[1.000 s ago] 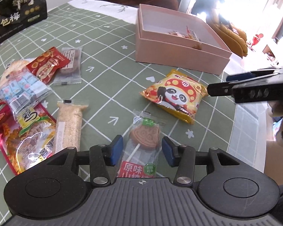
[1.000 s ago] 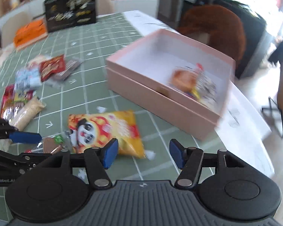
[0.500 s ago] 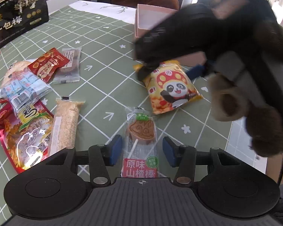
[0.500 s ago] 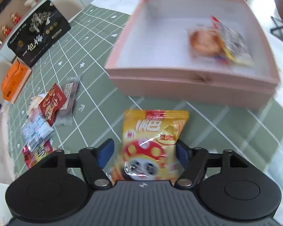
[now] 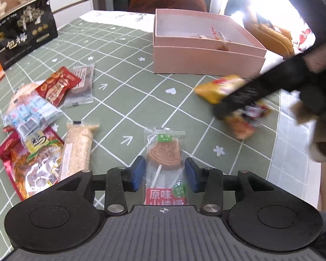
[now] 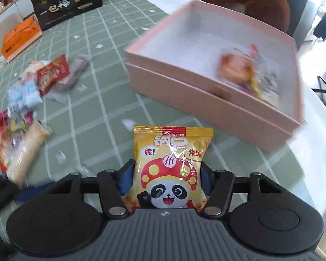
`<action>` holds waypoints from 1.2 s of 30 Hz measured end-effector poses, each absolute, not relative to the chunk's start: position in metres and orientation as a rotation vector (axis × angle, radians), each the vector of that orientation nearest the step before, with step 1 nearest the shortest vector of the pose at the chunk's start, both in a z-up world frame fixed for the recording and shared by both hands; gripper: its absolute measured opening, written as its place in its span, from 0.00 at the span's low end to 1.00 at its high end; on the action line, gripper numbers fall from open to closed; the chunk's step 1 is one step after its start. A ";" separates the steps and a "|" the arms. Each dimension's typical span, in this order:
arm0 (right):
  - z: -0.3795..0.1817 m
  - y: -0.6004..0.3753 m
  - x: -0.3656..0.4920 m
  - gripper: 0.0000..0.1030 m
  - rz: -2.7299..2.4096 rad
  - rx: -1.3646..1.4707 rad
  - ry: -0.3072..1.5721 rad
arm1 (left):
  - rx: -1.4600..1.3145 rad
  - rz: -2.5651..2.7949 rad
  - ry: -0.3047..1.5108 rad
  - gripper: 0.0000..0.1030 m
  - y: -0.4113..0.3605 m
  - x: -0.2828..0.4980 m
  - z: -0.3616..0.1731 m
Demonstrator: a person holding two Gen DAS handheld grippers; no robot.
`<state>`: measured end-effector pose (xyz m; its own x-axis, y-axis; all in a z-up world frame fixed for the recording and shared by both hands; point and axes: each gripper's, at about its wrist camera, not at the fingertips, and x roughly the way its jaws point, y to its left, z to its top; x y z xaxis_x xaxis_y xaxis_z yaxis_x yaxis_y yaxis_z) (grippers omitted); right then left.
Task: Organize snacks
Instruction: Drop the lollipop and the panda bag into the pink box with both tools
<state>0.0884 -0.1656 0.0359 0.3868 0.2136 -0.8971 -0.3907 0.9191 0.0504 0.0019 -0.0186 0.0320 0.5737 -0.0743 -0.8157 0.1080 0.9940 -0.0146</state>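
My right gripper (image 6: 166,179) is shut on the yellow panda snack bag (image 6: 171,163) and holds it above the green tablecloth, in front of the pink box (image 6: 208,100). The box holds a couple of snacks (image 6: 239,67). In the left wrist view the right gripper (image 5: 239,104) carries the bag (image 5: 223,87) near the box (image 5: 206,58). My left gripper (image 5: 164,174) is open, its blue pads on either side of a wrapped lollipop cookie (image 5: 164,154) lying on the cloth.
Several loose snacks lie at the left: an oat bar (image 5: 78,148), a red bag (image 5: 30,158), a blue-white packet (image 5: 30,113), a red packet (image 5: 56,84) and a brown bar (image 5: 80,84). A black bag (image 5: 21,32) stands far left. The table edge (image 5: 293,152) is at the right.
My right gripper closed on the panda bag, lifted it off the cloth and moved it right, toward the pink box. My left gripper stayed around the lollipop cookie.
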 end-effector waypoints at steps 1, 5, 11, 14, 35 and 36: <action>0.036 -0.176 0.085 0.57 0.379 -0.177 1.112 | 0.033 -0.103 0.953 0.42 -0.019 0.003 0.032; 0.041 -0.213 0.077 0.53 0.368 -0.147 1.116 | -0.074 -0.123 0.956 0.38 -0.013 0.010 0.039; 0.067 -0.252 0.068 0.53 0.387 -0.073 1.032 | -0.126 -0.216 0.754 0.37 -0.025 0.033 0.108; 0.083 -0.266 0.068 0.53 0.396 -0.033 0.989 | -0.193 -0.274 0.627 0.38 -0.031 0.062 0.154; 0.141 -0.232 0.181 0.60 0.427 -0.041 0.709 | -0.403 0.073 0.808 0.44 0.052 0.055 0.095; 0.139 -0.230 0.181 0.60 0.422 -0.034 0.721 | -0.403 0.093 0.813 0.44 0.061 0.044 0.091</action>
